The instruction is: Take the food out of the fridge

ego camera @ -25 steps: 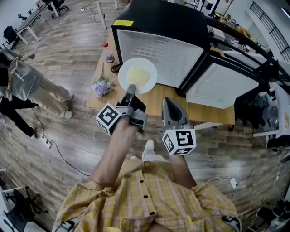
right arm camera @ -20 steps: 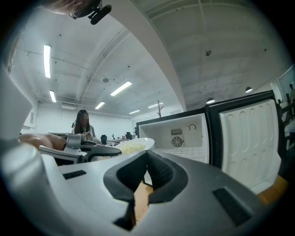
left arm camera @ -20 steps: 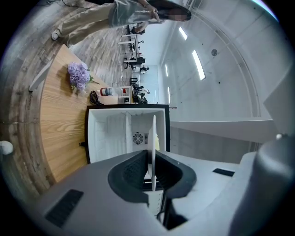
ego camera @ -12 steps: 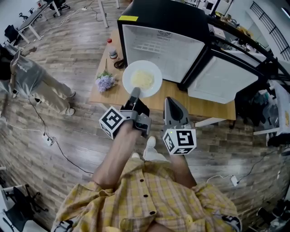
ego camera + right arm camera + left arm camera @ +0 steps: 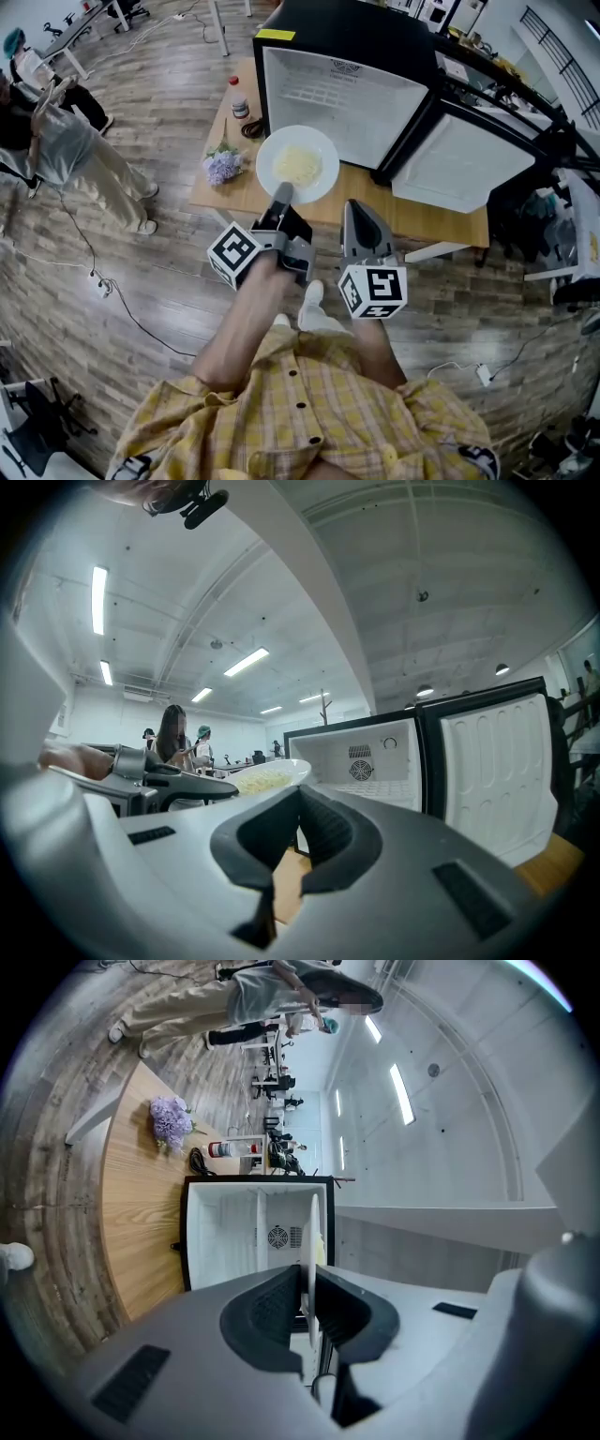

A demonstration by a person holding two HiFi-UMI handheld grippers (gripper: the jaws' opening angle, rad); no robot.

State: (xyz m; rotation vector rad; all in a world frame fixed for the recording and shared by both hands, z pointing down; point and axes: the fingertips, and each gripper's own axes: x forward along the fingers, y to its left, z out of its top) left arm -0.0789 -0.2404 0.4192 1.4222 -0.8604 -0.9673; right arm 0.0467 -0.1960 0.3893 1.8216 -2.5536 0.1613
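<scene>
A white plate of pale noodles (image 5: 297, 165) hangs over the wooden table (image 5: 422, 220), just in front of the open black mini fridge (image 5: 347, 84). My left gripper (image 5: 283, 193) is shut on the plate's near rim. In the left gripper view the plate (image 5: 312, 1232) shows edge-on, clamped between the jaws of that gripper (image 5: 309, 1283), with the empty white fridge interior (image 5: 246, 1232) behind it. My right gripper (image 5: 353, 208) hovers beside it to the right, shut and empty. From the right gripper view I see its closed tips (image 5: 300, 803), the plate (image 5: 267, 776) and the fridge (image 5: 375, 761).
The fridge door (image 5: 459, 169) stands swung open to the right. On the table's left part lie a bunch of purple flowers (image 5: 223, 167), a small bottle (image 5: 240, 105) and a dark cable. People (image 5: 66, 141) stand on the wood floor at the far left.
The plate in my left gripper has drawn back a little from the fridge opening. The right gripper has shifted slightly with it. The people at left have moved.
</scene>
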